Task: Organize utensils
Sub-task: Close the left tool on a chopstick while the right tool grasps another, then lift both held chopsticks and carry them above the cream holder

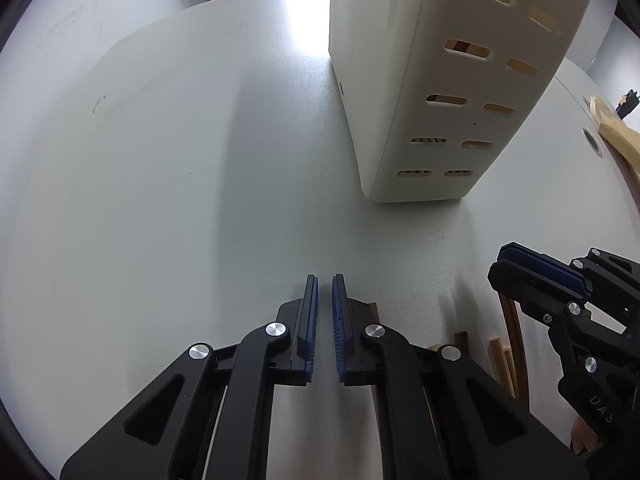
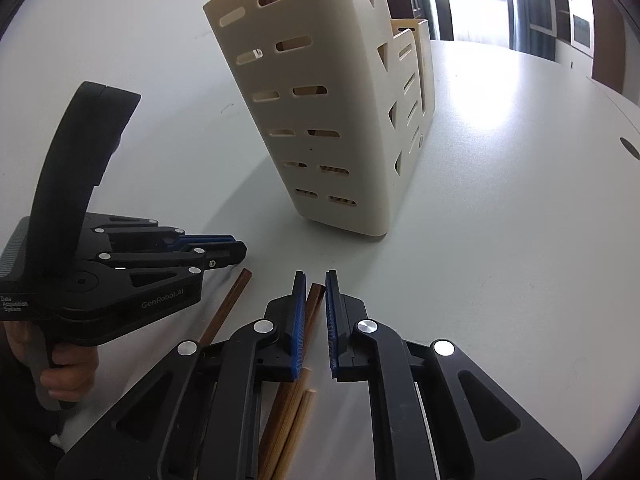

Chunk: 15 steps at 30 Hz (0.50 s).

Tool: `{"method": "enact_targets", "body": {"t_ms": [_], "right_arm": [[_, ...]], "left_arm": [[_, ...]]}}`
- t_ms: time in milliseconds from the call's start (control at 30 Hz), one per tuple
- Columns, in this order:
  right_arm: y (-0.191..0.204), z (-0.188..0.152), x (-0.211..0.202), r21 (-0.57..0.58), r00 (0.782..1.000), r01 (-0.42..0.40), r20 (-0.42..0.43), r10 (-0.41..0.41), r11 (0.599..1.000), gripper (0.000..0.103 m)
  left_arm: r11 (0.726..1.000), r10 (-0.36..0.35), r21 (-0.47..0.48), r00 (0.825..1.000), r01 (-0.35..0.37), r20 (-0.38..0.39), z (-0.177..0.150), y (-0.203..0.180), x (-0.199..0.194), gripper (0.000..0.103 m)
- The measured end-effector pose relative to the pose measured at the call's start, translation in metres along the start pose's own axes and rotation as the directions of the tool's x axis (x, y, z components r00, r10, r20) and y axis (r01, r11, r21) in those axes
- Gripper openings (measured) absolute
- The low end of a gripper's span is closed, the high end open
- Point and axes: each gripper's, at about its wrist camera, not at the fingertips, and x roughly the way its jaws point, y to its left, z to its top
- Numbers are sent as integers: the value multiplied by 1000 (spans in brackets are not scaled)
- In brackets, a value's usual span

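we see a cream slotted utensil holder (image 2: 320, 120) standing upright on the pale grey table (image 2: 500, 240), ahead of both grippers, with a dark stick tip poking out of its top in the right wrist view. through its slots in the left wrist view we make out wooden pieces inside.

our left gripper (image 1: 325, 312) hovers over bare table with its blue pads a narrow gap apart and nothing between them. on its body, seen from the right wrist, we read "genrobot.ai" and a small label, "data acquisition system". on the right gripper's body, in the left wrist view, only the letters "uas" are legible.

our right gripper (image 2: 316, 320) sits low over a loose cluster of chopsticks (image 2: 288, 420) lying on the table near the holder's base. its jaws are slightly parted, and a dark brown chopstick (image 2: 314, 300) lies in the gap between the pads; we cannot tell whether the pads touch it. another dark chopstick (image 2: 228, 304) lies just to its left.
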Motion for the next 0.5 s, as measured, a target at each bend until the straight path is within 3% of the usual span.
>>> {"method": "enact_targets", "body": {"t_ms": [100, 167, 200, 333, 367, 500], "right_arm": [[-2, 1, -2, 13, 1000, -8, 7, 8, 1000, 10], [-5, 2, -4, 19, 1000, -8, 12, 8, 1000, 10], [-14, 0, -5, 21, 1000, -10, 13, 9, 1000, 10], [-26, 1, -9, 22, 1000, -11, 15, 11, 1000, 10], [-24, 3, -9, 21, 1000, -10, 16, 10, 1000, 10], [-20, 8, -14, 30, 1000, -13, 25, 12, 999, 10]], "left_arm": [[996, -78, -50, 997, 77, -13, 4, 10, -2, 18], [994, -93, -63, 996, 93, 8, 7, 13, -7, 54], [993, -92, -67, 996, 93, 17, 7, 13, -9, 57], [995, -84, -61, 996, 83, -12, 8, 9, -2, 53], [995, -83, -55, 996, 82, -28, 9, 7, 4, 44], [998, -63, -29, 998, 62, -25, 11, -2, 9, 22]]}}
